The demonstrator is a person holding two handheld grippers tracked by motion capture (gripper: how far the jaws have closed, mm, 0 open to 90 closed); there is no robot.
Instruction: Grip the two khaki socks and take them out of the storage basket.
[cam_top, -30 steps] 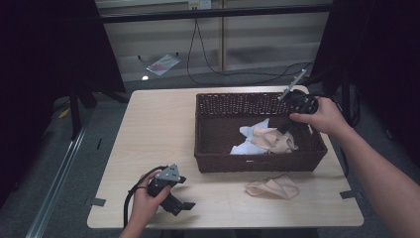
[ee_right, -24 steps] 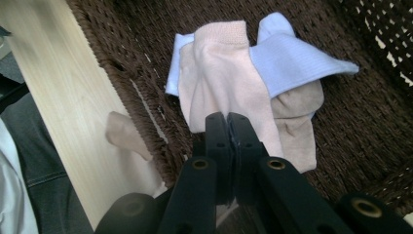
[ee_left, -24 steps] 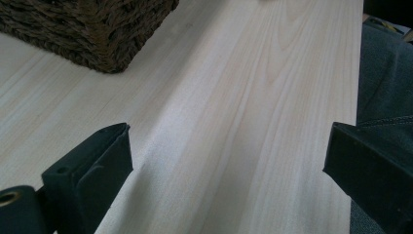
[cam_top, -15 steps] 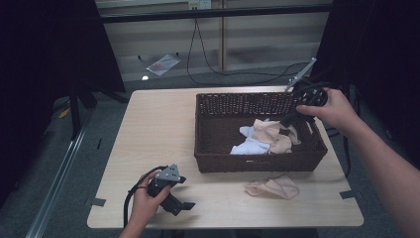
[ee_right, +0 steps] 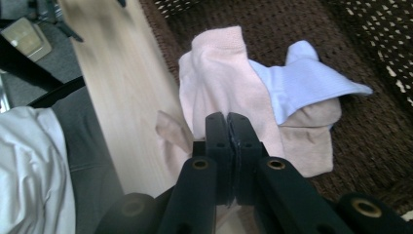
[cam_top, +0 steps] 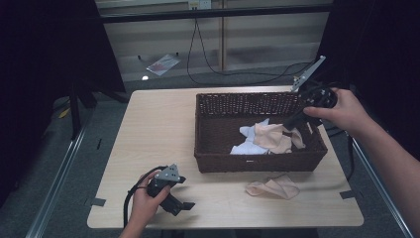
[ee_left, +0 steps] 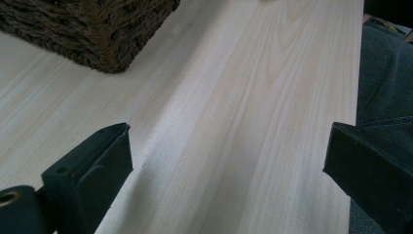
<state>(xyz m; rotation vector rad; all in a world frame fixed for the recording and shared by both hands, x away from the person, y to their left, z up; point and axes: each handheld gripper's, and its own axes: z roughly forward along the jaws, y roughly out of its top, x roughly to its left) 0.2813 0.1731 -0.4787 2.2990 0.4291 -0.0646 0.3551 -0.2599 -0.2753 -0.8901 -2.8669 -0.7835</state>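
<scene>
A dark wicker basket stands on the right half of the pale wooden table. Inside it lie a pink sock and a light blue one. My right gripper hangs over the basket's right side, pointing down at the pink sock. In the right gripper view its jaws are pressed together with nothing visible between them, above the pink sock, the light blue sock and a beige one. My left gripper rests near the table's front edge, and its jaws are open over bare wood.
Another beige sock lies on the table in front of the basket. The basket's corner shows at the upper left of the left gripper view. Cables run across the floor behind the table. Dark screens stand at both sides.
My right hand has lifted up and to the right, away from the socks in the basket. The pink sock has shifted slightly. The left gripper has stayed put.
</scene>
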